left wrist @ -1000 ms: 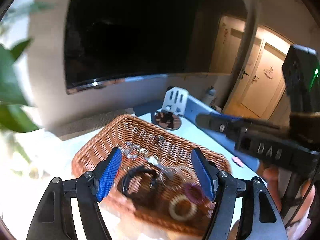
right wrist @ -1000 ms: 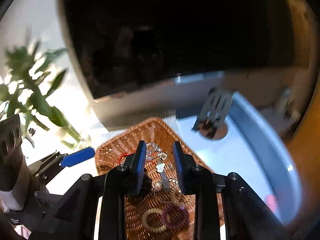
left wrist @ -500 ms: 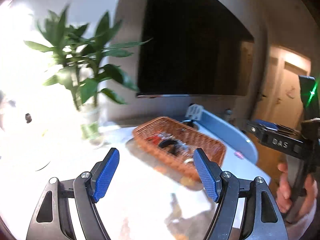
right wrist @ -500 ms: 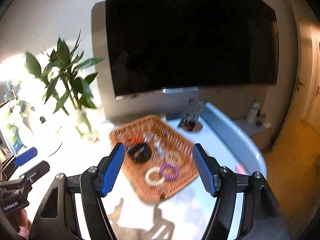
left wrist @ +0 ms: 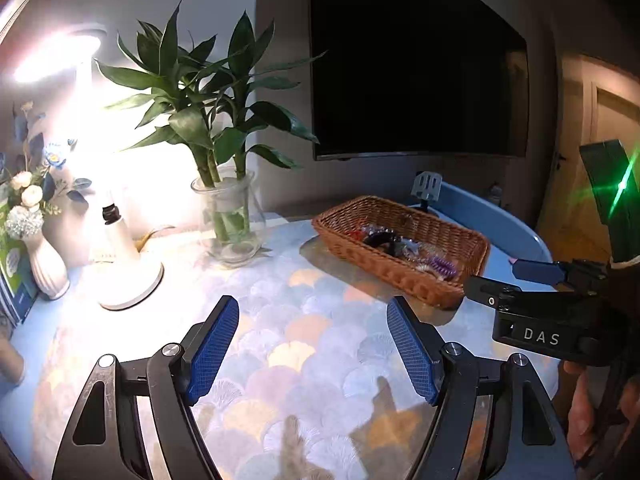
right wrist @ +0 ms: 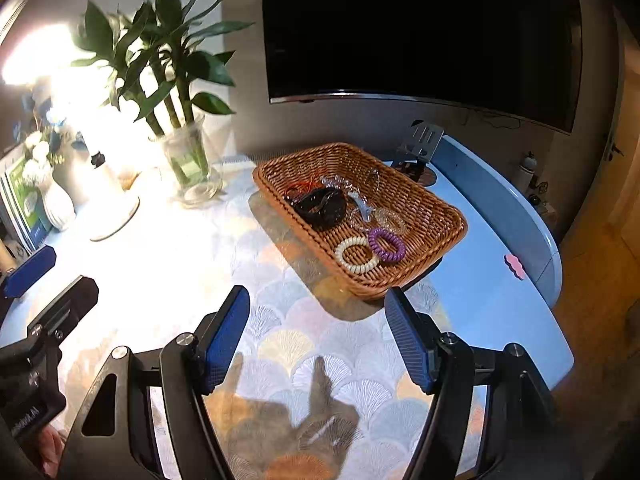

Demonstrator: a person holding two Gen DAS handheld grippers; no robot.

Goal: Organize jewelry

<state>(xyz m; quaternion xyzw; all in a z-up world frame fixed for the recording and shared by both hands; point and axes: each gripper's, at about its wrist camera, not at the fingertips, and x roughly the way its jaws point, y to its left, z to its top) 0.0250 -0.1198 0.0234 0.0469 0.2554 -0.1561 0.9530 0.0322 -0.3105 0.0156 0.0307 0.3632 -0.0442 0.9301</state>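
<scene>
A wicker basket (right wrist: pixel 436 208) stands on the patterned table mat, also in the left wrist view (left wrist: pixel 472 244). In it lie a cream coil band (right wrist: pixel 355 255), a purple coil band (right wrist: pixel 386 245), a black bracelet (right wrist: pixel 322 205), a red cord, a clear band and silvery chains. My right gripper (right wrist: pixel 318 334) is open and empty, held back above the mat in front of the basket. My left gripper (left wrist: pixel 313 344) is open and empty, over the mat left of the basket. The right gripper's body shows at the right of the left wrist view (left wrist: pixel 552 328).
A glass vase with a bamboo plant (left wrist: pixel 228 216), a lit white desk lamp (left wrist: pixel 120 264) and a white flower vase (left wrist: pixel 44 264) stand at the back left. A dark screen (right wrist: pixel 420 28) hangs behind. A phone stand (right wrist: pixel 420 148) and a pink eraser-like piece (right wrist: pixel 515 266) are on the blue table (right wrist: pixel 500 304).
Both grippers have pulled back and up from the basket. The right gripper, nearly closed over the jewelry a second ago, has opened. The jewelry stays in the basket.
</scene>
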